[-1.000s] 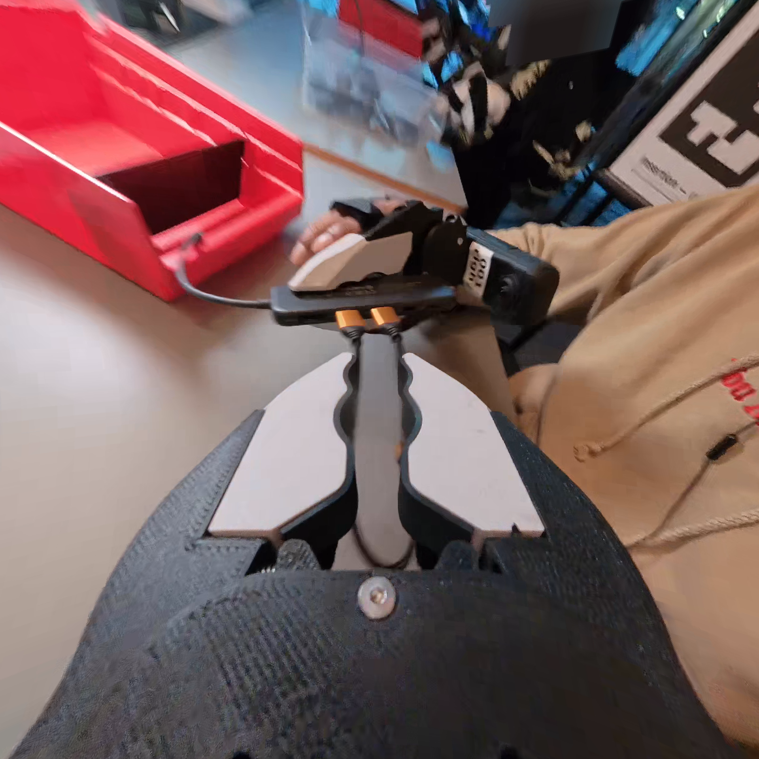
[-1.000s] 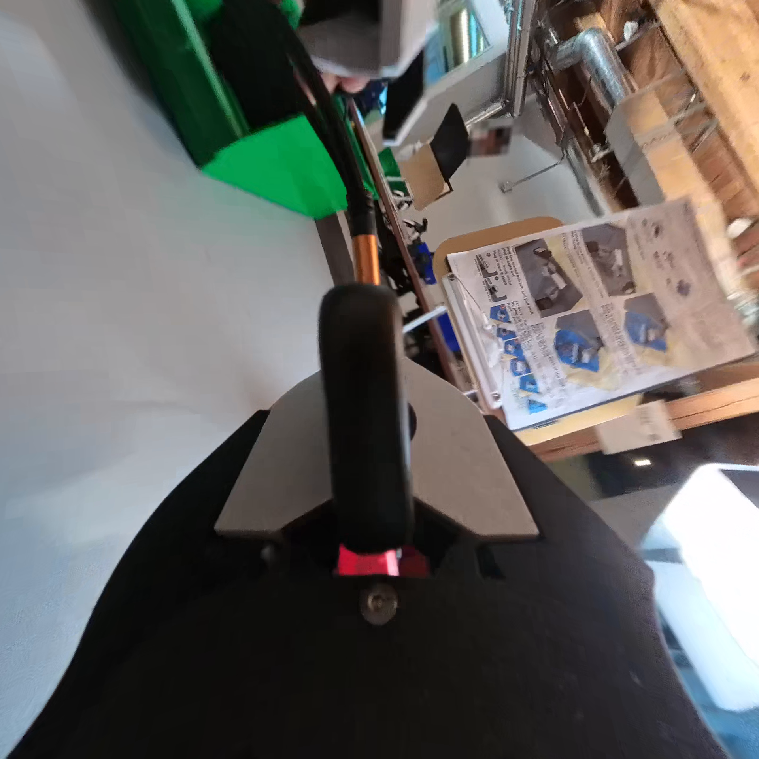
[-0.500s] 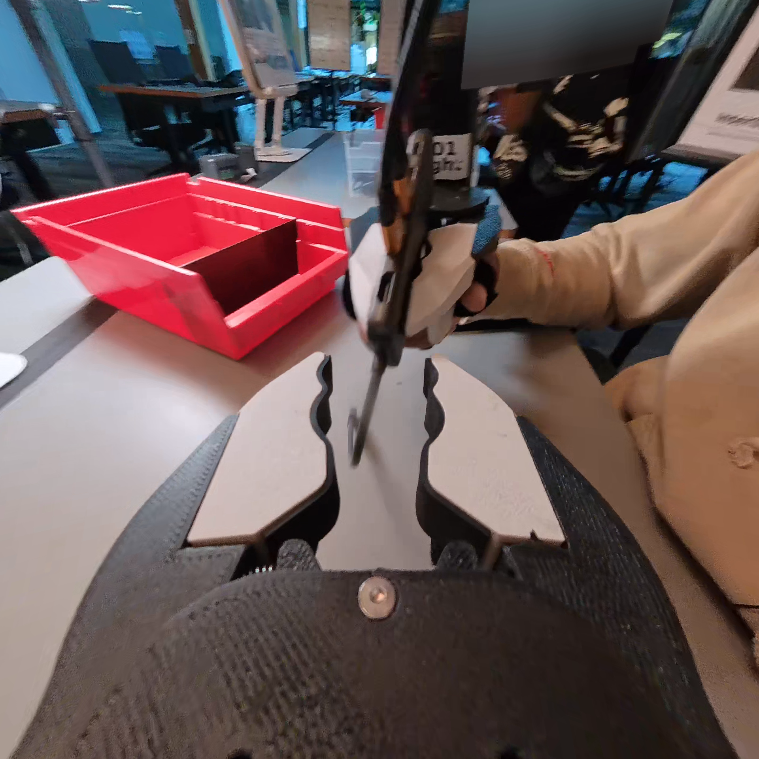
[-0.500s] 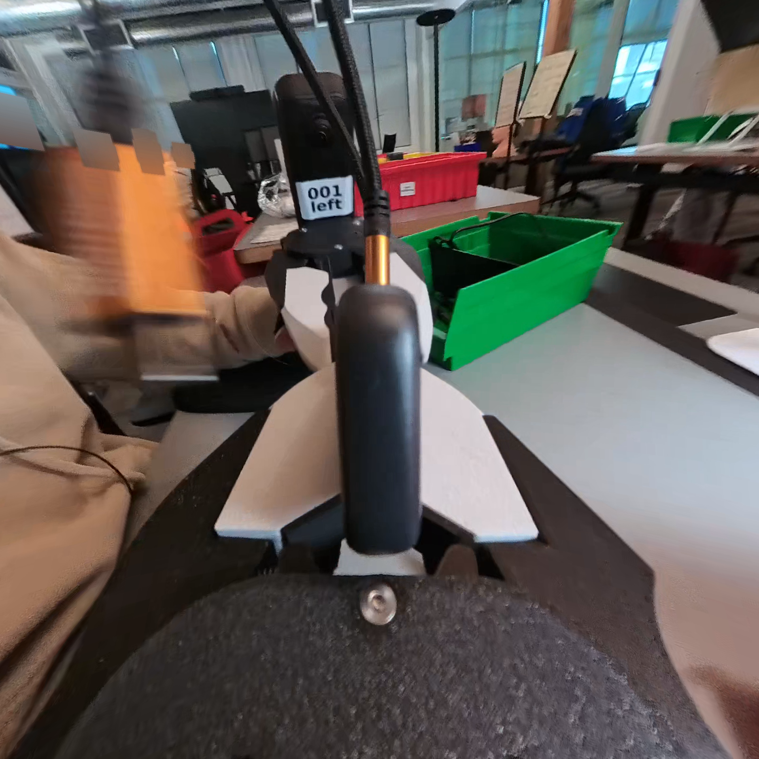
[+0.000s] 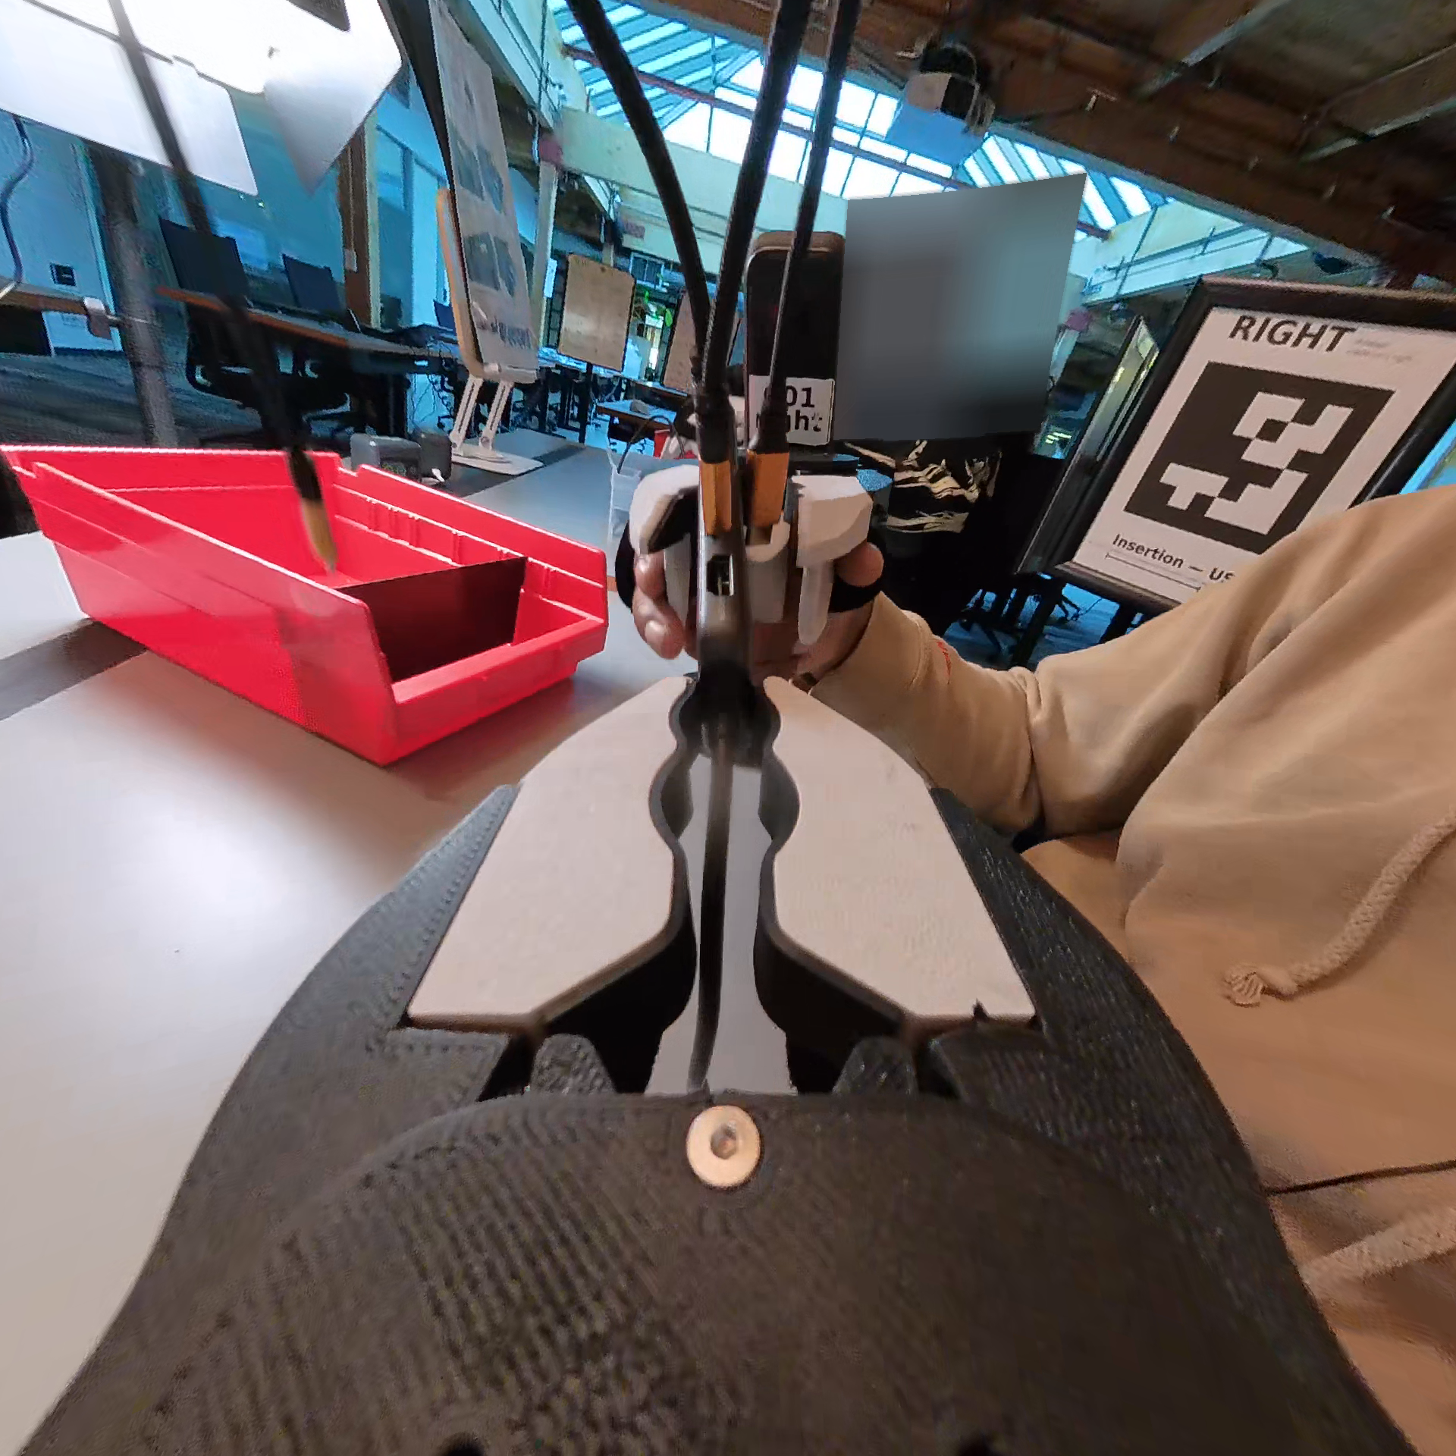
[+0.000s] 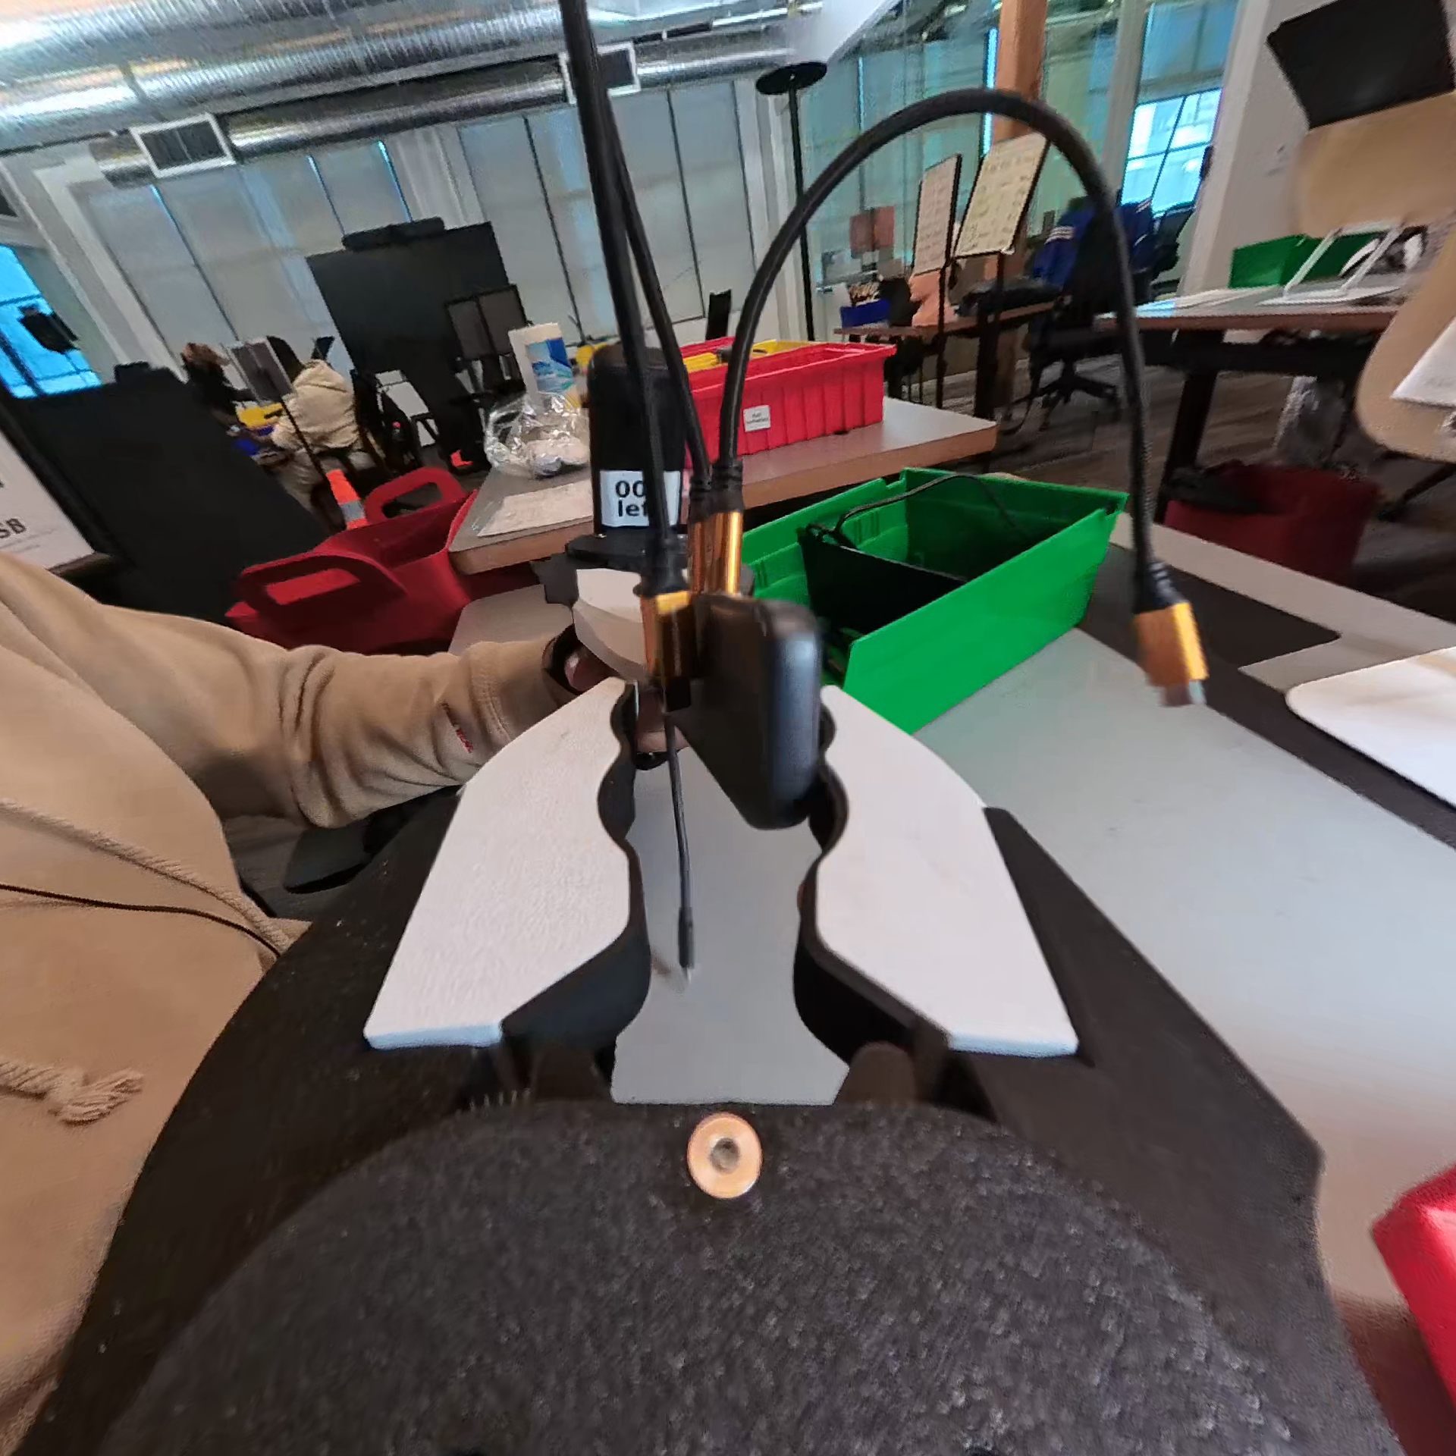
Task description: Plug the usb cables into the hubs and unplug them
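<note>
Left wrist view: left gripper (image 5: 721, 693) tips pinch bottom of black hub (image 5: 718, 607), held upright w/ 2 gold-plug cables (image 5: 741, 488) on top. Red bin (image 5: 441, 662) sits on table (image 5: 157, 867).

Right wrist view: right gripper (image 6: 725, 729) fingers apart, hub (image 6: 760, 709) leaning btwn them. Loose gold plug (image 6: 1170, 650) hangs by green bin (image 6: 945, 630).

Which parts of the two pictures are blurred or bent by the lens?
Left wrist view: the hanging plug over the red bin is motion-blurred and the ceiling lines bow; right wrist view: the hub looks sharp, the loose orange plug slightly smeared.
</note>
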A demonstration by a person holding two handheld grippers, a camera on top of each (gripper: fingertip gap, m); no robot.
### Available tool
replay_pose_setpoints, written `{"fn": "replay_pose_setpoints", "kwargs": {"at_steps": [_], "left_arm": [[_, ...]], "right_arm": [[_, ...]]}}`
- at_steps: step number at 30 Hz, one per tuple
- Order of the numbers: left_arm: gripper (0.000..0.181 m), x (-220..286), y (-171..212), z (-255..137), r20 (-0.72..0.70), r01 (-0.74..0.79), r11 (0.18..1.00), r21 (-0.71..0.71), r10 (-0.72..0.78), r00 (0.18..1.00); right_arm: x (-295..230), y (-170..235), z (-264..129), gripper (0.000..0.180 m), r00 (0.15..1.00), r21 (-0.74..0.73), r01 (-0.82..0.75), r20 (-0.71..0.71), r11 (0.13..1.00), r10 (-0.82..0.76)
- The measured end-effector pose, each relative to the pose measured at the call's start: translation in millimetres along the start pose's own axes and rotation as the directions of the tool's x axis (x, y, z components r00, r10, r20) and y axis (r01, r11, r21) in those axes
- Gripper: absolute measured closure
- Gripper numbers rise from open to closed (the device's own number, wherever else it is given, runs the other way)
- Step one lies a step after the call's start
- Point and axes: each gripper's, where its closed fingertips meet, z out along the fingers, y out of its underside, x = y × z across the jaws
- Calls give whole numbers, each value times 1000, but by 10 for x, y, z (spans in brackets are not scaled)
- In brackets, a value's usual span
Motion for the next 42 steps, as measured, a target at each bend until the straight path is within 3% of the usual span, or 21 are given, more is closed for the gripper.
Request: {"fn": "replay_pose_setpoints", "kwargs": {"at_steps": [3,5,9,15,19,24,30,33,36,39,42], "left_arm": [[169,-14,-23,-36,5,10,1000,16,-10,1000],[169,-13,-42,-49,-3,25,999,31,-25,1000],[168,26,-73,-43,-2,5,999,45,-5,1000],[146,-113,-146,-205,178,-103,993,66,89,980],[147,-187,8,-295,270,-156,988,6,148,951],[148,-159,207,-241,275,-156,986,-62,167,947],[149,-189,326,-206,278,-171,978,-122,199,940],[149,-201,333,-217,283,-178,975,-133,210,936],[151,-215,324,-240,292,-187,973,-138,221,931],[151,-228,296,-266,301,-191,973,-128,222,928],[154,-255,292,-290,309,-177,975,-134,211,927]], "right_arm": [[20,-56,-63,142,999,-31,32,-39,999,-34],[43,-44,-86,161,995,-81,57,-72,995,-63],[-126,-112,-129,166,994,-179,99,-24,979,-105],[-37,-749,-613,168,930,-252,253,-203,934,-307],[348,-1206,-1058,168,836,-341,282,-371,897,-404],[1036,-1614,-1487,167,702,-411,275,-532,869,-474],[1944,-1776,-1672,167,620,-328,292,-651,898,-439],[2318,-1689,-1716,167,617,-216,309,-696,926,-368],[2703,-1241,-1778,167,627,-190,202,-729,961,-276],[3013,-570,-1869,167,597,-325,35,-752,945,-281],[3177,-28,-1963,167,558,-504,-92,-740,859,-375]]}}
